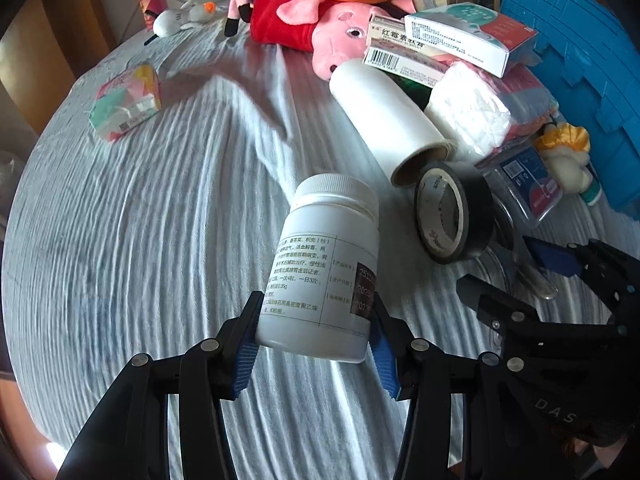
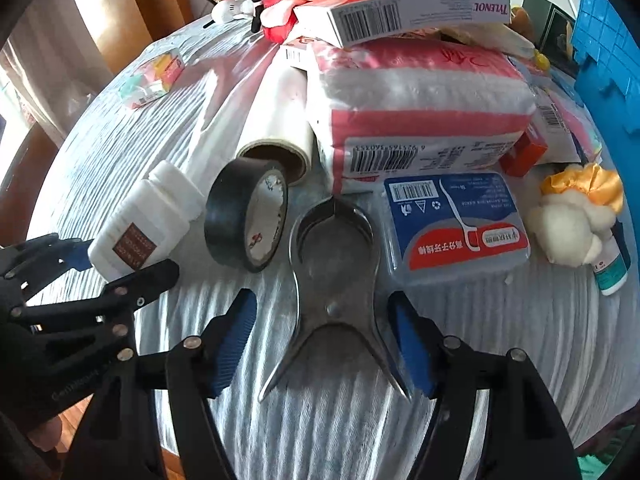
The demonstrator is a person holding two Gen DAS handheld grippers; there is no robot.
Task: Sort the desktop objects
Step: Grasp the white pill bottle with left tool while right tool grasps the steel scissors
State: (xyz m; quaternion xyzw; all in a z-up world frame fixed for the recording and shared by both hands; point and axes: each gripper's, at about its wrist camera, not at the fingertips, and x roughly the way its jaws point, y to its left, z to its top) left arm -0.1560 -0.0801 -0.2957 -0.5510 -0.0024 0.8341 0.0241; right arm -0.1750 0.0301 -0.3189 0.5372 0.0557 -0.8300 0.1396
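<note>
My left gripper [image 1: 316,344] is shut on a white medicine bottle [image 1: 324,268] with a printed label, held tilted above the striped cloth; the bottle also shows in the right wrist view [image 2: 144,224]. My right gripper [image 2: 324,340] is open, its blue pads on either side of metal pliers [image 2: 334,280] that lie on the cloth, handles toward me. A black tape roll [image 2: 248,216] stands on edge between the bottle and the pliers. The right gripper also shows in the left wrist view [image 1: 532,276].
A pile sits behind: a white film roll [image 1: 388,116], a tissue pack [image 2: 420,112], medicine boxes [image 1: 460,36], a floss-pick box [image 2: 456,220], pig plush toys [image 1: 320,24] and a small doll [image 2: 572,216]. A blue crate [image 1: 580,60] stands right. A small tissue packet [image 1: 124,104] lies left.
</note>
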